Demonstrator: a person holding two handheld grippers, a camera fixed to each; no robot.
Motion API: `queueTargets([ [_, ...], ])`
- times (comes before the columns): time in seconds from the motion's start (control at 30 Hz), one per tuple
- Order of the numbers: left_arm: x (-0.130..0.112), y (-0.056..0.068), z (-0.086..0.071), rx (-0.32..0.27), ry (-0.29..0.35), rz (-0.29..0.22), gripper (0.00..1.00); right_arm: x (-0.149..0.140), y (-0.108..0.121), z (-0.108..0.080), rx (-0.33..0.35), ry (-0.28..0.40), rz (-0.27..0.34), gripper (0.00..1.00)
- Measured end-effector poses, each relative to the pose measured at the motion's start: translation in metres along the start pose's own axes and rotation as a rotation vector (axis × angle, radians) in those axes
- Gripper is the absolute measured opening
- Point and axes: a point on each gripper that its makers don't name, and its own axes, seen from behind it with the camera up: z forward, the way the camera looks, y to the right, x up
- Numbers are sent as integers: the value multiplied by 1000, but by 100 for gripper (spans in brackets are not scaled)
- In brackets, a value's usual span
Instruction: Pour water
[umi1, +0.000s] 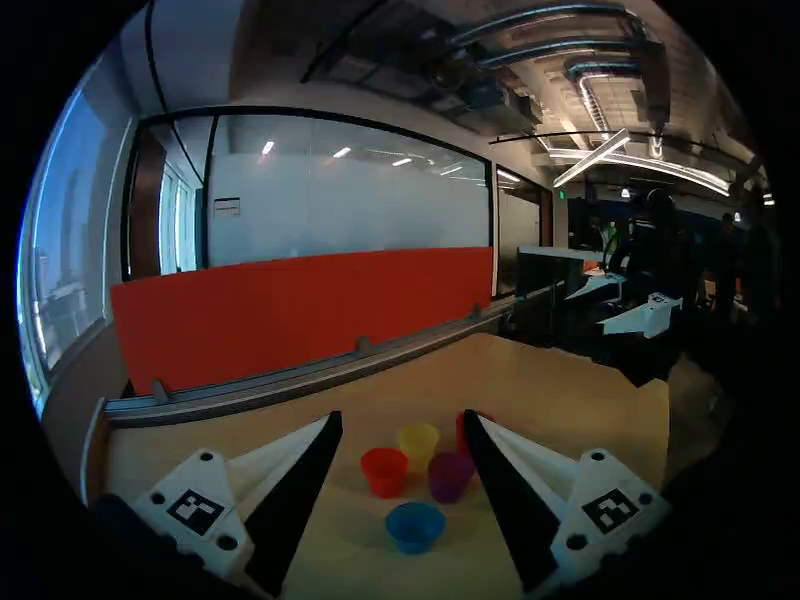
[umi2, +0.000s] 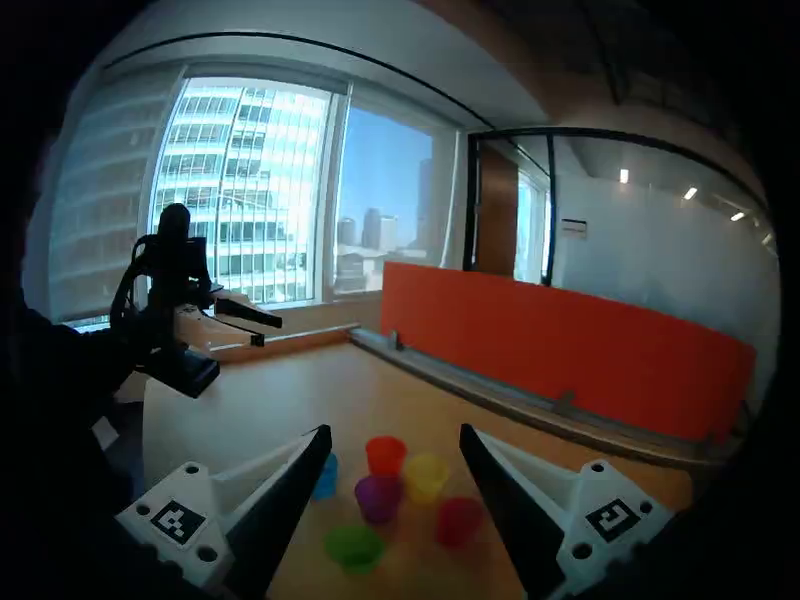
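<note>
Several small coloured cups stand close together on the wooden table (umi1: 560, 390). In the left gripper view I see an orange-red cup (umi1: 385, 470), a yellow cup (umi1: 418, 440), a purple cup (umi1: 450, 476) and a blue cup (umi1: 415, 526); a red cup (umi1: 461, 430) is half hidden by a finger. My left gripper (umi1: 400, 415) is open above and before them. The right gripper view shows the orange-red cup (umi2: 385, 455), yellow cup (umi2: 426, 476), purple cup (umi2: 378, 497), a green cup (umi2: 353, 546), the red cup (umi2: 458, 521) and the blue cup (umi2: 326, 476). My right gripper (umi2: 395, 430) is open, holding nothing.
An orange partition (umi1: 300, 310) with a grey rail runs along the table's far side. Large windows (umi2: 250, 200) lie beyond. The left gripper (umi2: 255, 328) hovers over the table's left end, held by a dark-sleeved hand (umi2: 60, 370). The right gripper (umi1: 625, 305) shows far right.
</note>
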Motion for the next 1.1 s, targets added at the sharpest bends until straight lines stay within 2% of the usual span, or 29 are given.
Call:
queueTargets([
  [0.6,-55,4,14,-30,-91,-2,89,-50,-12,7,54,-96,-15,99],
  [1.1,-96,6,24,-51,-139,-14,89,-99,-13,19,71,-179,-40,99],
])
